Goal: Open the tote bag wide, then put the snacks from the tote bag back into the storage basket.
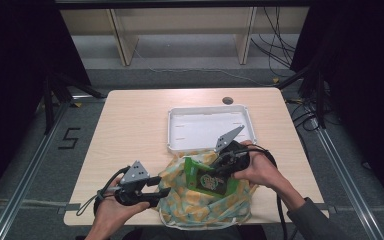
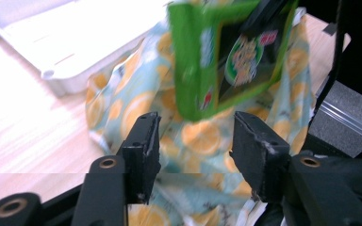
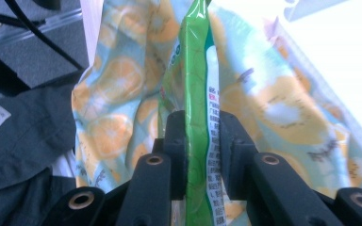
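Observation:
A green snack packet [image 1: 207, 180] hangs over a cloth bag with an orange-slice print [image 1: 200, 207] at the table's near edge. My right gripper [image 1: 213, 172] is shut on the packet's edge. In the right gripper view the packet [image 3: 195, 70] stands edge-on, pinched between the black jaws of the right gripper [image 3: 202, 136], with the bag [image 3: 113, 94] behind it. My left gripper [image 1: 164, 192] is at the bag's left side. In the left gripper view the left gripper [image 2: 195, 141] is open with nothing between its jaws, while the packet [image 2: 226, 56] hangs beyond them over the bag [image 2: 122, 103].
A white tray [image 1: 172, 130] lies just behind the bag at the table's middle, seen also as the tray [image 2: 61, 33] in the left gripper view. A round cable hole [image 1: 227, 100] sits near the far edge. Bare tabletop [image 1: 125, 130] spreads to the left.

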A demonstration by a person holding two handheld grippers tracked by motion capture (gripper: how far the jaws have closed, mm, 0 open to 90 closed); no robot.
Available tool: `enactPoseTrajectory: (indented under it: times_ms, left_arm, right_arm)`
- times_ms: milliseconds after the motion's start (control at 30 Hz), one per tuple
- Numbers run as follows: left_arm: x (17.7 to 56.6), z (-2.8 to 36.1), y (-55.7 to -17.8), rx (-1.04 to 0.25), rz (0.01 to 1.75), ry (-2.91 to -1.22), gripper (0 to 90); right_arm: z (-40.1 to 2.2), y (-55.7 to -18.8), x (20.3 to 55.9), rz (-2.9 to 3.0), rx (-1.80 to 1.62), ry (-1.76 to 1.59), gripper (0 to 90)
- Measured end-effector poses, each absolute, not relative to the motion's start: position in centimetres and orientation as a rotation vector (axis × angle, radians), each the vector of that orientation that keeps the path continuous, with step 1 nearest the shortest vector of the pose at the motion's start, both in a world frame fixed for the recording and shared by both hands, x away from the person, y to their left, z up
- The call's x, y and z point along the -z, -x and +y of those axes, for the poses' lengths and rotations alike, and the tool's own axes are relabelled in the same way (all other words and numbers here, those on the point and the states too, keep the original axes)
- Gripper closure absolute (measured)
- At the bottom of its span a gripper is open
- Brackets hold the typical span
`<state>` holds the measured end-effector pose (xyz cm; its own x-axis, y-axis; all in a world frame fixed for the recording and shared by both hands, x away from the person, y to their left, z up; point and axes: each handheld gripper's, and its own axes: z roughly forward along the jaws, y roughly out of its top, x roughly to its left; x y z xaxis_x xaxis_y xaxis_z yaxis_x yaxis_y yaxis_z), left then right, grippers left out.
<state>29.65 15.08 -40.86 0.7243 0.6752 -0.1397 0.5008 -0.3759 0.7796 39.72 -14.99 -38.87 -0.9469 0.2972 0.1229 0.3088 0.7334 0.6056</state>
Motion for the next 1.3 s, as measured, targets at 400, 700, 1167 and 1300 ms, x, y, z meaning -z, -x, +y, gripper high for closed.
enactPoseTrajectory:
  times_ms: [400,700,1167,1300]
  left_arm:
    - [42.6,17.0,-28.5,-0.257,0.931,-2.081,36.2]
    - [43.6,18.3,-28.0,-0.317,0.946,-2.127,32.7]
    - [45.3,19.1,-27.9,-0.408,0.978,-2.151,22.1]
    - [45.4,19.0,-28.0,-0.428,0.982,-2.156,20.4]
  right_arm:
    - [-16.1,-40.1,36.5,-2.899,1.145,0.527,76.3]
    - [-16.9,-40.0,35.1,-2.862,1.214,0.570,76.3]
    - [-17.9,-40.5,33.5,-2.829,1.331,0.602,76.2]
    - [-18.3,-40.7,33.0,-2.828,1.364,0.604,76.2]
